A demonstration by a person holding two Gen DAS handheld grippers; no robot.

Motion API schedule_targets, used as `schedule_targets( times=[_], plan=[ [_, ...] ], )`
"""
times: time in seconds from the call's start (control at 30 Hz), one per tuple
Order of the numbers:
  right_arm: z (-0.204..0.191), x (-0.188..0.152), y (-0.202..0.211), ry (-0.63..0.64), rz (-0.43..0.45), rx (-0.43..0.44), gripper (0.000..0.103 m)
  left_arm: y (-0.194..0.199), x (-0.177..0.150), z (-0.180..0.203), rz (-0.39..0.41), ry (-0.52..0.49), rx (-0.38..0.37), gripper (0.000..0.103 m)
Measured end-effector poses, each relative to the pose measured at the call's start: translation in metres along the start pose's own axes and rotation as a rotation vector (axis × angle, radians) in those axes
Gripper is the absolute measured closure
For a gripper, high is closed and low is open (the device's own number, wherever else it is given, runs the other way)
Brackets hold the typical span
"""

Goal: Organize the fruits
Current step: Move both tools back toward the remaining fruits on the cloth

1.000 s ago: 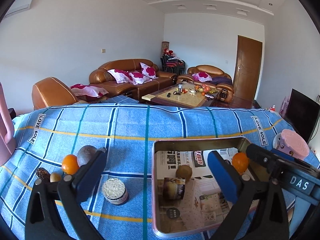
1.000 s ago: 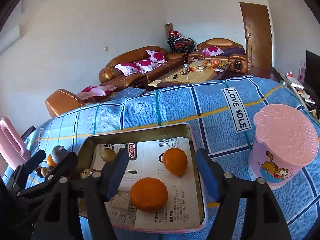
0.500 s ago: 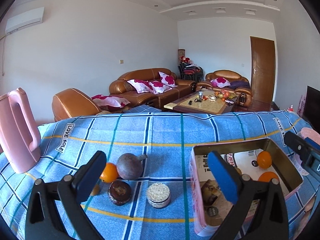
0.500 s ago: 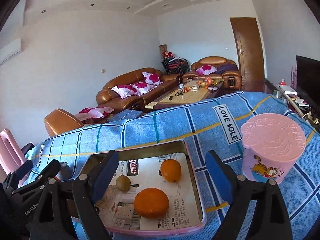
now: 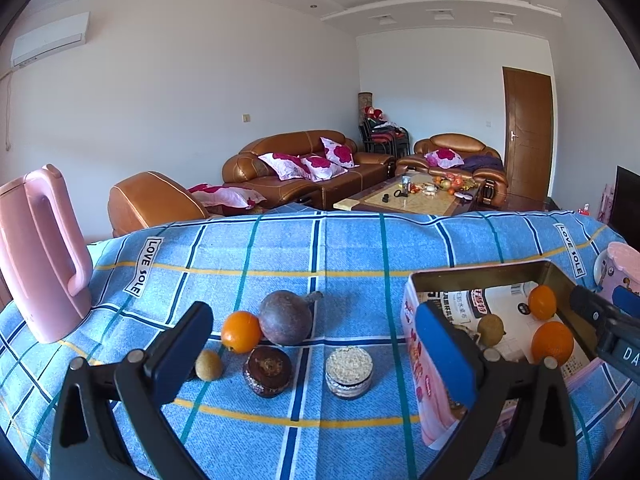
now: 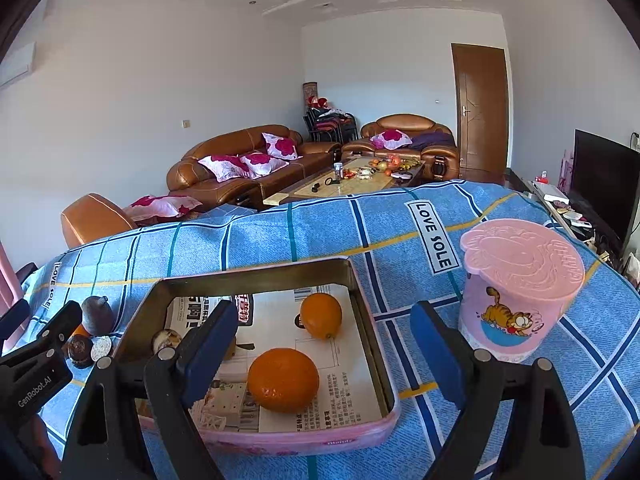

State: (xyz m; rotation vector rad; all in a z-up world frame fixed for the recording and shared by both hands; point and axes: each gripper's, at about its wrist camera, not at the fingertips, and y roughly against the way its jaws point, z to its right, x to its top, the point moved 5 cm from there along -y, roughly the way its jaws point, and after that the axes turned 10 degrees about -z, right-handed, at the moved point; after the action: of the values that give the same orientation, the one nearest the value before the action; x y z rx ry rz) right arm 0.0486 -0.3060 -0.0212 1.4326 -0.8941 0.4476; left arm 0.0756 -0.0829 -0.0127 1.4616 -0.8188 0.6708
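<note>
On the blue checked cloth lie an orange (image 5: pixel 241 331), a round purple fruit (image 5: pixel 285 323) and a small brown fruit (image 5: pixel 208 365). My left gripper (image 5: pixel 316 354) hangs open just in front of them, holding nothing. To its right stands the pink tin (image 5: pixel 480 272), lined with newspaper. My right gripper (image 6: pixel 324 350) is open above the tin's (image 6: pixel 260 276) near side with nothing between its pads. A big orange (image 6: pixel 283 380) and a smaller orange (image 6: pixel 321 315) lie inside, along with a brown fruit (image 5: pixel 491 330).
A dark round cake (image 5: pixel 267 370) and a pale round cake (image 5: pixel 349 368) sit by the loose fruits. A pink kettle (image 5: pixel 40 252) stands at far left, a lidded pink cup (image 6: pixel 520 288) right of the tin. Sofas and a coffee table lie beyond the table's far edge.
My left gripper swung left from the tin to the loose fruits, bringing the kettle into view. My right gripper drew back from the tin and its jaws widened a little.
</note>
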Motion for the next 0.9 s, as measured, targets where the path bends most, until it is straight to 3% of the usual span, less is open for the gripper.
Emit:
schedule_targets(
  times=[0.3, 0.63, 0.9],
  plan=[
    [-0.029, -0.020, 0.001, 0.054, -0.075, 0.027, 0.014, 0.001, -0.005, -0.011, -0.025, 0.008, -0.029, 0.000],
    [-0.050, -0.032, 0.014, 0.046, -0.060, 0.016, 0.014, 0.003, -0.011, -0.035, -0.039, 0.010, -0.028, 0.000],
    [-0.083, -0.039, 0.021, 0.086, -0.049, 0.041, 0.014, -0.003, -0.014, -0.076, -0.064, 0.043, 0.005, 0.000]
  ],
)
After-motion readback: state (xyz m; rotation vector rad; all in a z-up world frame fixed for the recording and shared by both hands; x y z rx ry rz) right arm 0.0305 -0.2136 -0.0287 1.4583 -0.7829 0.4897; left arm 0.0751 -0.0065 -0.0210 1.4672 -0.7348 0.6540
